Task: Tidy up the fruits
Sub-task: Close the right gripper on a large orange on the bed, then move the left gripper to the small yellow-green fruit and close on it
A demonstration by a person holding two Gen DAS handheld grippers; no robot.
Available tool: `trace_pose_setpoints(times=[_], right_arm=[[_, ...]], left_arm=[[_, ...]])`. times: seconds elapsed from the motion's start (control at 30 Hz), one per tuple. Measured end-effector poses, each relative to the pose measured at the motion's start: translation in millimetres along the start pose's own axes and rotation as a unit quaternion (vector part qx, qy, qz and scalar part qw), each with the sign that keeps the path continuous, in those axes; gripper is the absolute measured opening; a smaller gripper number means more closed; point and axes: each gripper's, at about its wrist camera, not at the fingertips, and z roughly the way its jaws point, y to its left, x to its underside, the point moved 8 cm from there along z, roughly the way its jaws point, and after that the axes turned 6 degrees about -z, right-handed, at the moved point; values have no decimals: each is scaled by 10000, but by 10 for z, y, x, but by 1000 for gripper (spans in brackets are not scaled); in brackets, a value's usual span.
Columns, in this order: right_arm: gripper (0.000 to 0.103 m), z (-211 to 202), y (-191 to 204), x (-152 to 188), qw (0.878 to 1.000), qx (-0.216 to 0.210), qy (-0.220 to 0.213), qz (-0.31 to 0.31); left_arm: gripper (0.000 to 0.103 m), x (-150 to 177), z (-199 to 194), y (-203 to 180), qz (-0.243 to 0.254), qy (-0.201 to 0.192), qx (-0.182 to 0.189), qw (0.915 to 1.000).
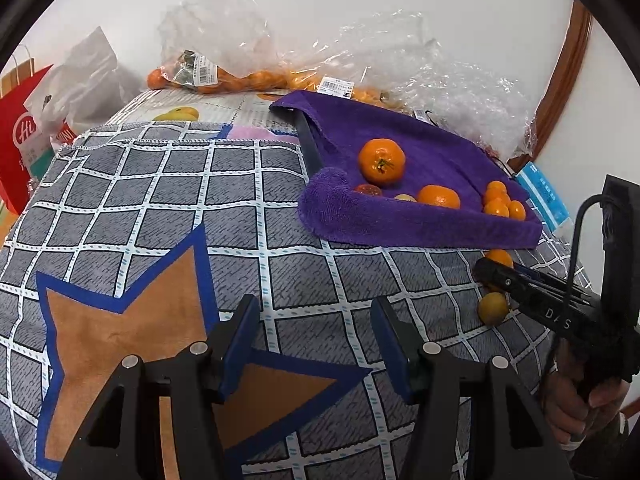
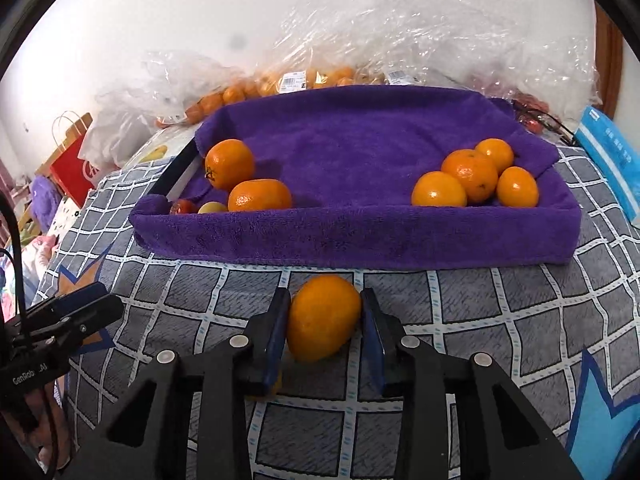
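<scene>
A tray lined with a purple towel (image 2: 360, 236) sits on the checked cloth. It holds two large oranges (image 2: 230, 163) at its left with two small fruits (image 2: 185, 206), and several small oranges (image 2: 472, 174) at its right. My right gripper (image 2: 325, 320) is shut on a small orange (image 2: 323, 316) just in front of the tray. In the left wrist view the right gripper (image 1: 490, 270) holds that orange (image 1: 499, 257), and a yellowish fruit (image 1: 493, 308) lies under it. My left gripper (image 1: 316, 344) is open and empty over the cloth.
Clear plastic bags of oranges (image 1: 224, 80) lie against the wall behind the tray. A red paper bag (image 1: 20, 136) stands at far left. A blue packet (image 2: 612, 160) lies right of the tray. The checked cloth (image 1: 160, 208) has an orange star pattern.
</scene>
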Motion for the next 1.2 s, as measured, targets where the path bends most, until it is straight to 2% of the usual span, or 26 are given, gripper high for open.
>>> trace_pose_setpoints(times=[0.17, 0.43, 0.67, 1.0, 1.2], right_arm=[[35, -6, -67, -8, 9999, 97, 5, 136], [35, 3, -97, -14, 9997, 68, 27, 248], [35, -8, -78, -13, 9997, 117, -9, 211], [35, -207, -222, 24, 9984, 105, -345, 445], [35, -415, -462, 117, 9973, 401, -511, 338]], left_arm=[[55, -6, -9, 31, -173, -26, 159, 9997], [56, -9, -3, 41, -165, -18, 160, 9997], [66, 4, 18, -24, 43, 69, 249, 9997], [65, 18, -5, -68, 57, 62, 425, 9991], [65, 76, -29, -177, 328, 202, 586, 9975]])
